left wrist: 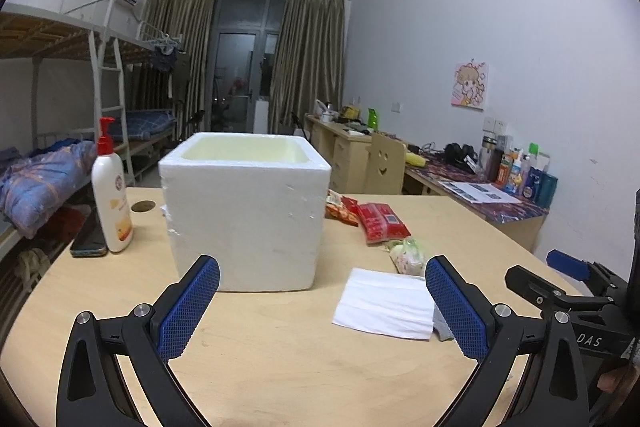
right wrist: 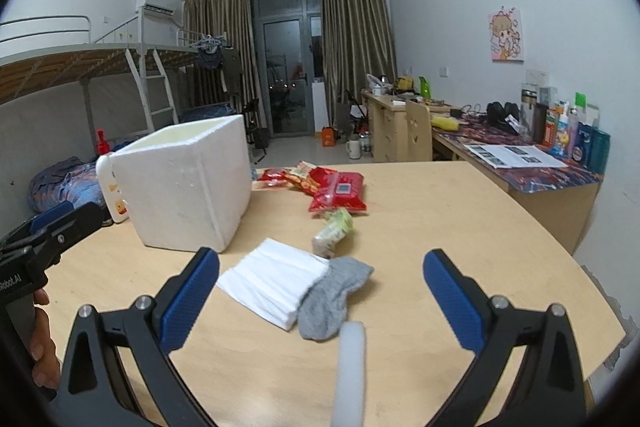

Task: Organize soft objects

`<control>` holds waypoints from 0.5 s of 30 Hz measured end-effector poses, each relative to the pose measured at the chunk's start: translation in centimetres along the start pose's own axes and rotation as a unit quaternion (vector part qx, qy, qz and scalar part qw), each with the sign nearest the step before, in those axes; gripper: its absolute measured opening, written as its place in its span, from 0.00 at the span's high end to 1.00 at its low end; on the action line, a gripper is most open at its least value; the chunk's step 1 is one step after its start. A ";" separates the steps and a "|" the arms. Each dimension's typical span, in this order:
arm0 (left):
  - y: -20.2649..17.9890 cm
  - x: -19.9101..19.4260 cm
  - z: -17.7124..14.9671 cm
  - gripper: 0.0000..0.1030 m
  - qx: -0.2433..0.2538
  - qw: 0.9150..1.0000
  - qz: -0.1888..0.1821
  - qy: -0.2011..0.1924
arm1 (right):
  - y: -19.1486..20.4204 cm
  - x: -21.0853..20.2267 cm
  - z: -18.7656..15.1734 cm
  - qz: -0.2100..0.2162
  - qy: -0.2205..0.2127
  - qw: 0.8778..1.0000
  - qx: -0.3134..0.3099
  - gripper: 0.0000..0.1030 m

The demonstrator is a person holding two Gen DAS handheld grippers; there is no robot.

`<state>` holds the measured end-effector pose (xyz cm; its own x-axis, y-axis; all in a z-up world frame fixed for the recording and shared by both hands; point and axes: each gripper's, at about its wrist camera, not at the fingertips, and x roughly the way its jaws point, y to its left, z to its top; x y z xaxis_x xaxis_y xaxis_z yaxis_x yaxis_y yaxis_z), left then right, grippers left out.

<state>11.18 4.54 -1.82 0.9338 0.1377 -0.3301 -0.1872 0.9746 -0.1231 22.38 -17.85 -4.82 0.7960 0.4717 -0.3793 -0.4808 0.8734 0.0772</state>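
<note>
A white foam box [left wrist: 244, 211] [right wrist: 188, 187] stands open-topped on the round wooden table [left wrist: 260, 367]. To its right lie a folded white tissue stack [left wrist: 384, 303] [right wrist: 276, 283] and a grey sock [right wrist: 332, 295] touching it; in the left wrist view the sock [left wrist: 442, 331] is mostly hidden behind a finger. Beyond them are a green-and-white soft packet [right wrist: 334, 231] [left wrist: 408, 255] and a red wipes pack [right wrist: 340, 193] [left wrist: 380, 223]. My left gripper [left wrist: 322, 263] is open in front of the box, holding nothing. My right gripper [right wrist: 322, 257] is open above the tissues and sock, empty.
A lotion bottle [left wrist: 110, 195] and a phone [left wrist: 90, 239] sit left of the box. Snack packets [right wrist: 300, 179] lie behind the red pack. A blurred white tube [right wrist: 350, 367] stands close to the right camera. A cluttered desk [right wrist: 540, 167] runs along the right wall, with bunk beds on the left.
</note>
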 end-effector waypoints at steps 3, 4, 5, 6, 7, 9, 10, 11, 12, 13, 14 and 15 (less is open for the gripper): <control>-0.7 0.8 -0.3 0.00 0.009 1.000 -0.011 0.011 | -0.9 -0.2 -0.2 -0.017 0.004 1.000 0.003 0.00; -0.9 1.1 -0.3 0.00 0.012 1.000 -0.015 0.014 | -1.2 -0.3 -0.3 -0.024 0.006 1.000 0.006 0.00; -1.2 1.4 -0.4 0.00 0.015 1.000 -0.020 0.017 | -1.5 -0.3 -0.4 -0.028 0.009 1.000 0.007 0.00; -1.6 1.7 -0.5 0.00 0.019 0.999 -0.026 0.021 | -1.7 -0.2 -0.5 -0.032 0.013 0.999 0.008 0.00; -2.0 2.0 -0.5 0.00 0.022 0.999 -0.030 0.023 | -1.9 -0.2 -0.6 -0.036 0.016 0.999 0.010 0.00; -2.7 2.5 -0.6 0.00 0.030 0.998 -0.038 0.026 | -2.5 -0.2 -0.8 -0.044 0.022 0.999 0.014 0.00; -3.0 2.8 -0.7 0.00 0.033 0.998 -0.043 0.028 | -2.7 -0.2 -1.0 -0.046 0.023 0.999 0.015 0.00; -3.3 3.1 -0.7 0.00 0.037 0.998 -0.047 0.031 | -3.1 -0.2 -1.1 -0.050 0.026 0.998 0.017 0.00; -3.5 3.4 -0.8 0.00 0.039 0.998 -0.048 0.033 | -3.2 -0.2 -1.1 -0.052 0.028 0.998 0.018 0.00; -3.7 3.8 -0.8 0.00 0.041 0.997 -0.051 0.038 | -3.5 -0.1 -1.2 -0.055 0.031 0.998 0.019 0.00; -3.9 4.1 -0.9 0.00 0.041 0.997 -0.054 0.042 | -3.8 0.1 -1.3 -0.057 0.034 0.998 0.021 0.00; -4.0 4.5 -1.0 0.00 0.040 0.996 -0.056 0.049 | -3.9 0.3 -1.3 -0.057 0.037 0.997 0.022 0.00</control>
<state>15.84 1.12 -3.73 0.9127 0.0124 -0.4084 -0.0541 0.9944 -0.0907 24.00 -21.34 -6.45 0.8140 0.3603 -0.4556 -0.3707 0.9261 0.0699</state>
